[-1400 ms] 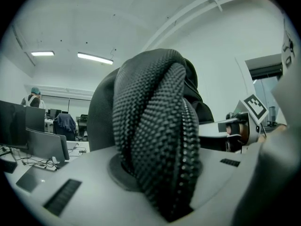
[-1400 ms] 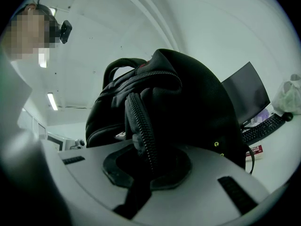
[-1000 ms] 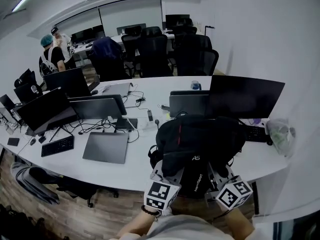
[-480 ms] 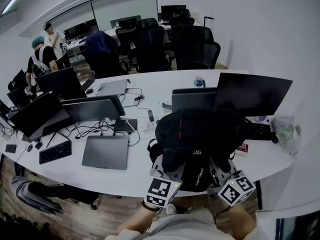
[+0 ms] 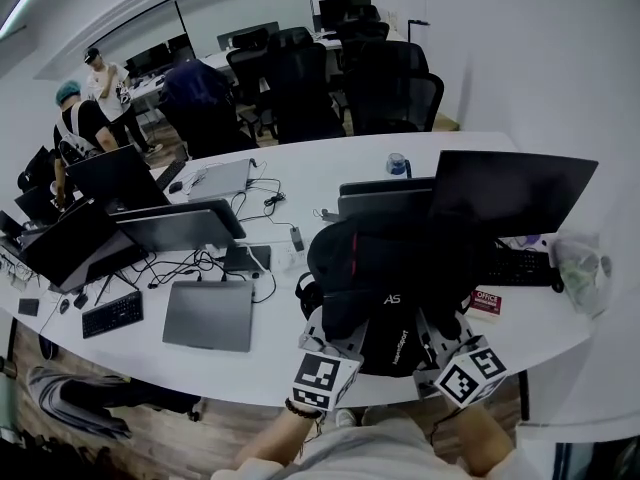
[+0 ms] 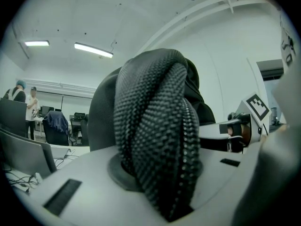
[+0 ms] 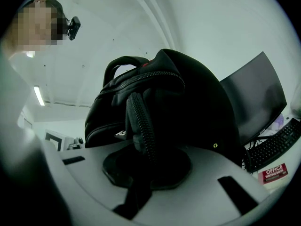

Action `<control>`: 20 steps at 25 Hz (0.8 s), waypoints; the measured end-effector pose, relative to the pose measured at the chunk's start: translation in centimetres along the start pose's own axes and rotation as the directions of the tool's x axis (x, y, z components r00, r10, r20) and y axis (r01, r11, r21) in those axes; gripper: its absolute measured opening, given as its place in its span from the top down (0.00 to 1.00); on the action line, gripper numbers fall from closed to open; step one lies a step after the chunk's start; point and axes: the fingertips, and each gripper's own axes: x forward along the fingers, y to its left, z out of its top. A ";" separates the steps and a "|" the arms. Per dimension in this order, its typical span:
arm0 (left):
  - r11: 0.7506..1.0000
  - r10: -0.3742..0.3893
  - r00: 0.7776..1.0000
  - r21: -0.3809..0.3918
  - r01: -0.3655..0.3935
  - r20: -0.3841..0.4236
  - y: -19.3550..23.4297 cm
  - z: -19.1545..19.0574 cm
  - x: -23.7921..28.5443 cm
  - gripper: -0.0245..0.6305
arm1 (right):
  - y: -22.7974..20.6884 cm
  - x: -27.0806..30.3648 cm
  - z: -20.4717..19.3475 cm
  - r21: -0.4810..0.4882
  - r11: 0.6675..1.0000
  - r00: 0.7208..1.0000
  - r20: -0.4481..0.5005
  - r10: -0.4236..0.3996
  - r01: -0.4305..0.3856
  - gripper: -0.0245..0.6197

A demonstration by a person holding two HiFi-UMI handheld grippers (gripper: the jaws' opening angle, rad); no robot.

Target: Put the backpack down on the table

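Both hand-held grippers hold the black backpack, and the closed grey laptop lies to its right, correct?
No. The head view shows the closed grey laptop left of the black backpack. The left hand-held gripper and right hand-held gripper do hold it.

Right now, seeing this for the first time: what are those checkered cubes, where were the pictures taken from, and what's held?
No robot: a person holds two tongs, each with a marker cube. The wide picture comes from a head camera: left tongs, right tongs, and a black fabric backpack over the white curved table, which carries a grey closed laptop and black keyboard. The other two come from cameras on the tongs: the left pair is shut on a padded mesh strap, the right on the other strap.
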 end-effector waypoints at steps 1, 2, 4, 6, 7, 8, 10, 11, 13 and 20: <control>1.000 0.006 1.000 -0.002 -0.006 -0.004 0.2 0.0 0.5 0.85 | -0.5 0.4 0.2 0.000 1.000 1.000 -0.003 0.005 -0.005 0.91; 1.000 0.012 1.000 -0.003 -0.012 -0.007 0.3 0.0 1.1 0.85 | -0.9 0.8 0.4 0.000 1.000 1.000 -0.006 0.011 -0.011 0.90; 1.000 0.025 1.000 -0.003 -0.025 -0.009 0.6 -0.2 2.1 0.85 | -1.9 1.5 0.7 -0.004 1.000 1.000 -0.010 0.024 -0.024 0.90; 0.999 0.043 0.999 -0.002 -0.043 -0.009 0.9 -0.3 3.2 0.85 | -2.8 2.1 0.9 -0.010 0.999 0.999 -0.015 0.040 -0.041 0.90; 0.999 0.052 0.999 0.002 -0.052 -0.004 1.0 -0.3 3.7 0.85 | -3.2 2.4 1.0 -0.012 0.999 0.999 -0.017 0.050 -0.050 0.90; 0.998 0.061 0.998 0.007 -0.061 0.007 1.2 -0.2 4.3 0.85 | -3.7 2.8 1.1 -0.015 0.998 0.998 -0.018 0.059 -0.060 0.90; 0.997 0.076 0.997 0.012 -0.076 0.016 1.6 -0.3 5.3 0.85 | -4.6 3.6 1.3 -0.024 0.997 0.997 -0.022 0.071 -0.071 0.90; 0.996 0.083 0.996 0.012 -0.083 0.017 1.8 -0.4 5.6 0.85 | -5.0 4.0 1.2 -0.027 0.997 0.997 -0.024 0.072 -0.073 0.90; 0.995 0.094 0.995 0.013 -0.094 0.022 2.3 -0.5 6.2 0.85 | -5.4 4.7 1.1 -0.032 0.997 0.997 -0.029 0.074 -0.075 0.90; 0.995 0.103 0.994 0.010 -0.103 0.021 5.1 -0.4 7.9 0.85 | -6.2 8.0 1.5 -0.025 0.996 0.996 -0.023 0.088 -0.088 0.90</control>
